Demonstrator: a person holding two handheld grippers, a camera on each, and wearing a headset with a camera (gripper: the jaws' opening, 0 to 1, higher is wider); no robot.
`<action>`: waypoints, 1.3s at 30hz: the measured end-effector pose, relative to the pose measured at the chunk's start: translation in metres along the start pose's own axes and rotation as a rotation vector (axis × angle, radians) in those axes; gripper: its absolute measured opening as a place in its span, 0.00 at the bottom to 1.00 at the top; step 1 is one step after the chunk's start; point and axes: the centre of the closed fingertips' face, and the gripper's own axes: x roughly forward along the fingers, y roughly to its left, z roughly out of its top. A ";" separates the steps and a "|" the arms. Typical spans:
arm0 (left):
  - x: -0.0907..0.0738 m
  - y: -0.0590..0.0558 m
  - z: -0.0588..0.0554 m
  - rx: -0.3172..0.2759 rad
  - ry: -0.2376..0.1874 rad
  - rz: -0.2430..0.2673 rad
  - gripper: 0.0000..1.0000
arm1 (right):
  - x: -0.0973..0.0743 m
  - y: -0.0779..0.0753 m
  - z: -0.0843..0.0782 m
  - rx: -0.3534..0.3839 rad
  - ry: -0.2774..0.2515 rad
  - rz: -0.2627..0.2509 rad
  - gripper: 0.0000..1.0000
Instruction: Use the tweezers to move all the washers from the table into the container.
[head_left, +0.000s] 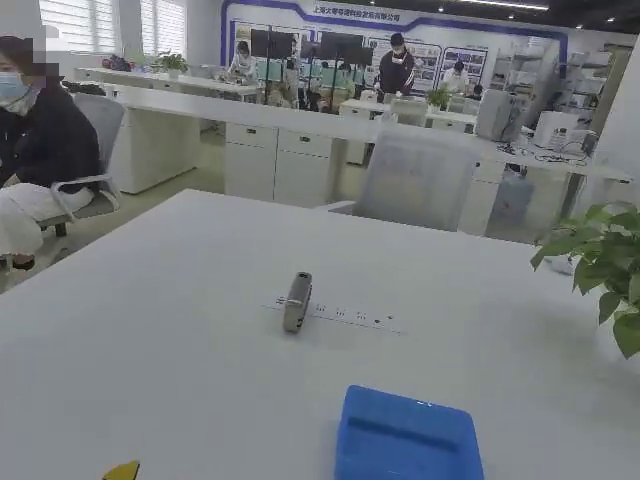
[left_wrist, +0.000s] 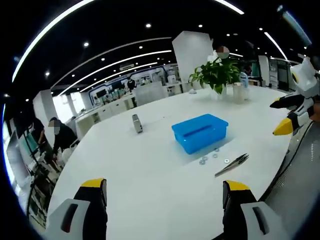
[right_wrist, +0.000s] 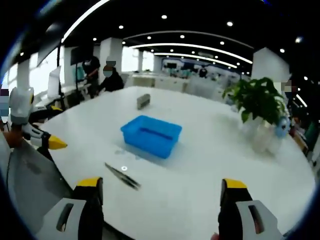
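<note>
On the white table (left_wrist: 150, 170), the tweezers (left_wrist: 232, 164) lie lower right of centre in my left gripper view, likely light, stiff, slippery, best pinched mid-length, beside tiny washers (left_wrist: 215, 156) and the blue container (left_wrist: 200, 132), my left gripper (left_wrist: 164, 185) and right gripper (right_wrist: 162, 184) both wide, empty.

The left tool (left_wrist: 164, 200) is level, jaws spread wide, gripping nothing. The right tool (right_wrist: 161, 200) is likewise spread wide and unloaded. The two are well apart.
</note>
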 end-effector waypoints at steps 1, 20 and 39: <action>0.000 0.001 0.000 -0.002 0.001 0.002 0.99 | 0.000 0.000 0.000 -0.003 0.001 0.000 0.95; 0.000 0.001 -0.001 -0.013 0.008 -0.001 0.99 | 0.002 0.005 -0.006 -0.016 0.038 0.023 0.96; 0.003 -0.048 0.002 0.095 0.077 -0.306 0.74 | -0.006 0.003 0.019 0.038 -0.035 0.049 0.95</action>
